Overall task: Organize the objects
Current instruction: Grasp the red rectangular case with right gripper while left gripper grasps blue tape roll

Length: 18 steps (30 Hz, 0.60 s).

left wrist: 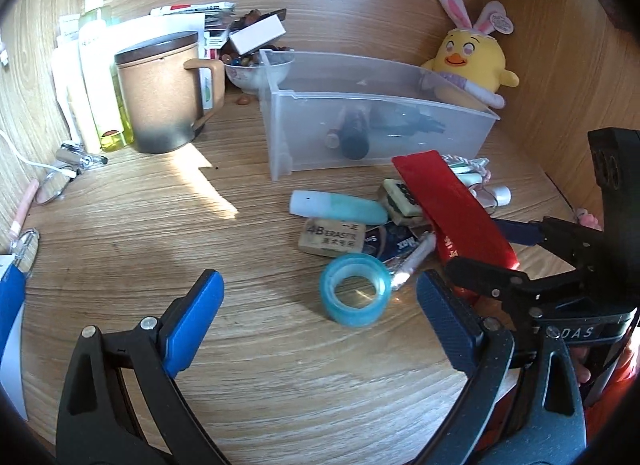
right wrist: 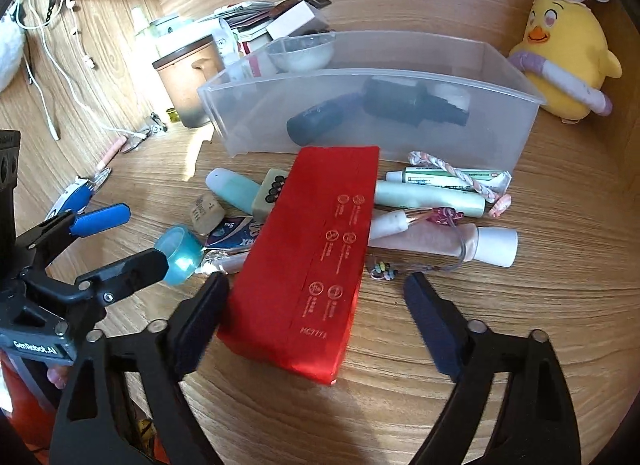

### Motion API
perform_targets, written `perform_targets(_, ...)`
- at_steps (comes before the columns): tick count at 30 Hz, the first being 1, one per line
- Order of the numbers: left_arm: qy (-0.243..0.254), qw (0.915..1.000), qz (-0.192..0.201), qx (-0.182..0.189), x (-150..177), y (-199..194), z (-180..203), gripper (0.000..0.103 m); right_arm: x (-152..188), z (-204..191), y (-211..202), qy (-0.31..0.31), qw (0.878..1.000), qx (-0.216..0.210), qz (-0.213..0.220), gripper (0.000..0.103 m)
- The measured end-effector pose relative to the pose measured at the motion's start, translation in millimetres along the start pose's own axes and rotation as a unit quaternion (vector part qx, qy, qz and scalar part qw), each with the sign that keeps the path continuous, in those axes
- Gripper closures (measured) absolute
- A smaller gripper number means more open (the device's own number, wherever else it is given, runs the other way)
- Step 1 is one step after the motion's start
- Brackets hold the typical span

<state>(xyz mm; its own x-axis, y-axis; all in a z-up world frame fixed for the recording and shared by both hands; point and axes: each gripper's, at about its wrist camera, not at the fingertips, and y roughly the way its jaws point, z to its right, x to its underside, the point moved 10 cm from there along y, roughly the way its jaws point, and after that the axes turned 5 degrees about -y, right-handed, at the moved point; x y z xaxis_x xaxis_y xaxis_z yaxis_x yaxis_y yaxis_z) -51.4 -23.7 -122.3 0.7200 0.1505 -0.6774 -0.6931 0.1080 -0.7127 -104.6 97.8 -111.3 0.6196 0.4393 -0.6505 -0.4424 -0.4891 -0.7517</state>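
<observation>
Landmark: translucent plastic bin, set on the wooden tabletop, open at the top. A dark bottle and a second dark cylinder are seen lying inside it.

In front of the bin, a heap of small things is laid out:
- red box, long and flat, its far end nearly at the bin's front wall, its near end toward the camera; several items are overlain by it.
- teal tube, in front of the bin's left corner, beside a tile-like block with dark dots.
- 4B eraser, just nearer than the teal tube.
- blue tape roll, nearest item of the heap, standing on its edge face, touching a clear pen-like stick.
- green-and-white tube with a twisted cord across it, a pale tube, a pink bottle with white cap and small beads, all on the far side of the red box from the tape roll.

Behind the bin: brown lidded mug, white bowl, spray bottle; a yellow plush chick at the bin's other end.

Left claw: tilted downward, jaws wide, nothing between them; the tape roll lies just ahead of the gap.

Right claw: tilted downward, jaws wide, the red box's near end between them, one finger close against its side, the other clear of it; no grip is seen.
</observation>
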Motion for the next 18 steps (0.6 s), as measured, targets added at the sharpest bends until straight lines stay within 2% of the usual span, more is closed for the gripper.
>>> perform_targets(1,-0.001,1.0,0.003,0.001,0,0,1,0.007,1,0,-1,-0.002,1.0,0.002,0.0,0.026)
perform_targets(3,0.004,1.0,-0.001,0.002,3,3,3,0.021,1,-2,-2,-0.005,1.0,0.004,0.003,0.031)
perform_targets(4,0.005,1.0,-0.004,0.005,3,4,5,0.024,0,-2,-3,-0.007,1.0,0.007,0.006,0.035)
perform_targets(8,0.011,0.9999,-0.006,0.011,5,7,12,0.029,0,0,-10,-0.02,1.0,0.02,0.013,0.047)
perform_targets(18,0.015,0.9994,-0.015,0.027,9,14,22,0.059,3,11,-24,-0.022,0.999,0.036,0.035,0.047)
